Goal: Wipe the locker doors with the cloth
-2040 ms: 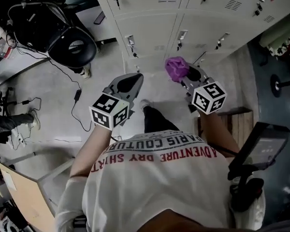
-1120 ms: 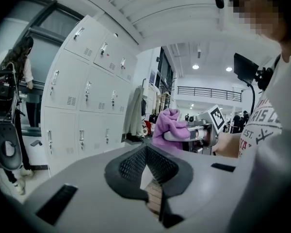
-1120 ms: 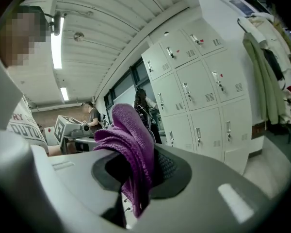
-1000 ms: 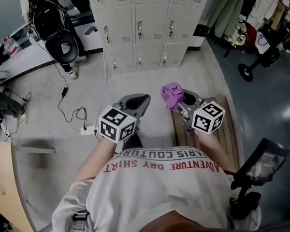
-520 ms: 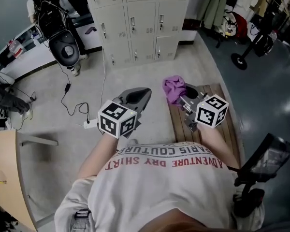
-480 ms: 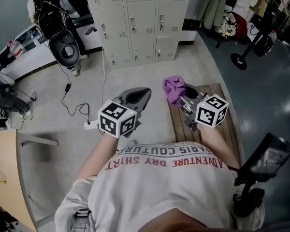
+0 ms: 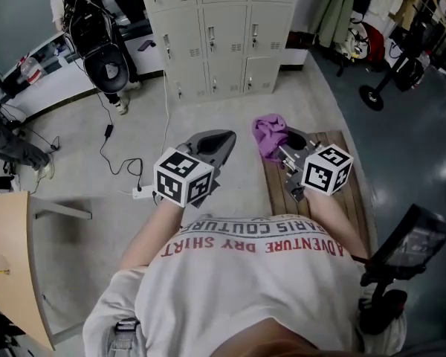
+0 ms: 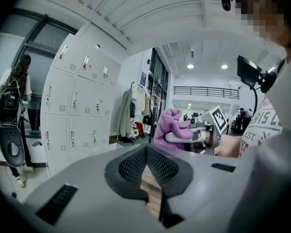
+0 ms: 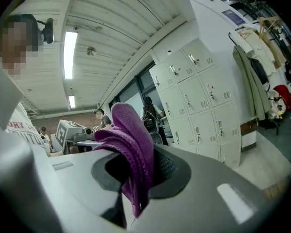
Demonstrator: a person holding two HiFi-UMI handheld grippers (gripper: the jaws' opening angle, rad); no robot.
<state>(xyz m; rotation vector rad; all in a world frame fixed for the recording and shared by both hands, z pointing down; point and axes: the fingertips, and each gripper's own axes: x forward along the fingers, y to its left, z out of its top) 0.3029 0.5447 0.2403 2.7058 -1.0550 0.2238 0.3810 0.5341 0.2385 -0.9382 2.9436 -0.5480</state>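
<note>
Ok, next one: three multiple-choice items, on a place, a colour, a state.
1. The slatted wooden bench lies:
A) at the person's right
B) at the person's left
C) behind the person
2. The bunched fabric cloth is:
A) yellow
B) purple
C) white
3. The left tongs are:
A) shut on the cloth
B) wide open
C) shut, empty
Answers: 1 A, it lies beneath the right tongs in the head view; 2 B, purple in every view; 3 C, their tips meet with nothing between.
</note>
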